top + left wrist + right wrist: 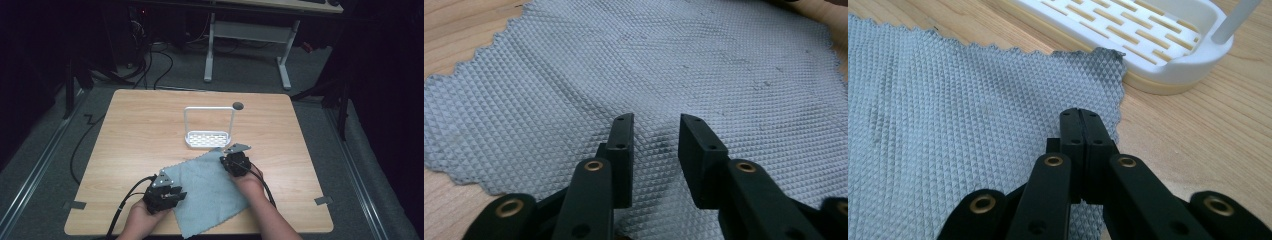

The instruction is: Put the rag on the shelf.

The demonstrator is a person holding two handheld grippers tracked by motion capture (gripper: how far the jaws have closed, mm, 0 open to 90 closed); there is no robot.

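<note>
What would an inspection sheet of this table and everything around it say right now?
Surface: wooden table, tape tabs at both near corners.
Job's things: grey cloth lying flat; white rack beyond it, the cloth's far corner next to the rack's base.
Clutter: dark round spot near the far edge.
Grippers: left gripper open over the cloth; right gripper shut near the cloth's far corner; a pinch cannot be confirmed.
Cables: black cable trails from the left gripper.
Surroundings: grey floor, white desk frame, dark room.

overhead forward-down, gripper views close on cloth (674, 65)
</note>
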